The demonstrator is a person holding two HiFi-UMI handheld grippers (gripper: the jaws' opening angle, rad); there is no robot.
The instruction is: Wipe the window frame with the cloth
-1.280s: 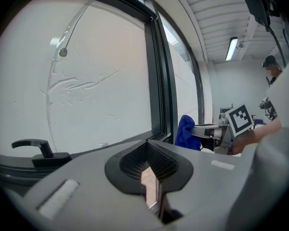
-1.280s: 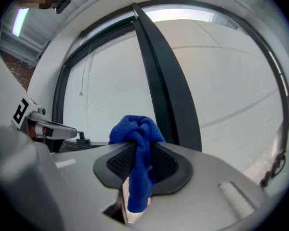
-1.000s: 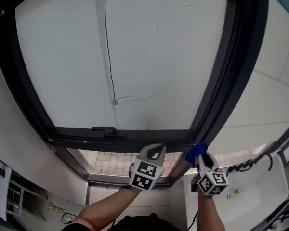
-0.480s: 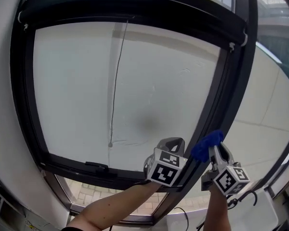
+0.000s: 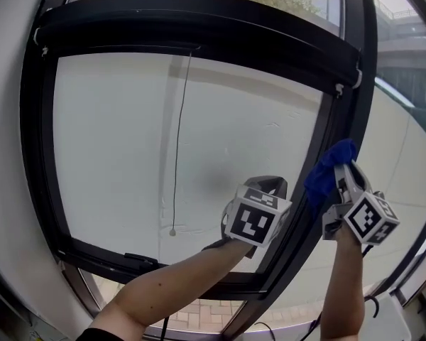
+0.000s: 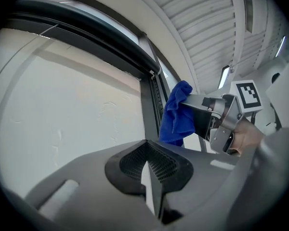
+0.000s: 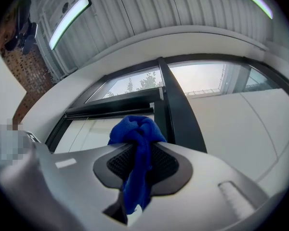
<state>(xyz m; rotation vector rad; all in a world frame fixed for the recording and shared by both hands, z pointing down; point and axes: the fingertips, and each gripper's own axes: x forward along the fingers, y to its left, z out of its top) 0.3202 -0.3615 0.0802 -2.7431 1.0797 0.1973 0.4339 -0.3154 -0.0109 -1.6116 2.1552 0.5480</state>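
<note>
Cloth [image 5: 329, 172], deep blue and fuzzy, is bunched into a rumpled knot that bulges out past the tips of the right gripper [image 5: 344, 180]. In the right gripper view the cloth [image 7: 135, 143] is pinched between the two grey jaws, which are closed on it, and a narrow tail of it hangs back down the gap towards the camera. It sits at the right side of the window frame [image 5: 334, 119], a dark metal surround, level with the middle of the upright post; it overlaps that post's right edge, though whether it touches cannot be told. The left gripper [image 5: 270, 185] is raised just beside it, in front of the white blind [image 5: 113, 141], with its jaws pressed together and nothing between them. A thin cord [image 5: 179, 155] hangs down the blind. Compared with half a second ago, the cloth is higher up the post and further right in the head view, both grippers have risen, and more of the frame's top bar shows. A second ago the cloth was near the frame's lower right corner. The cloth's long axis runs along the right gripper's jaws, from the tail to the knot, and the knot points up and slightly left towards the post. In the left gripper view the cloth [image 6: 177, 114] hangs right next to the post [image 6: 147, 105].
</note>
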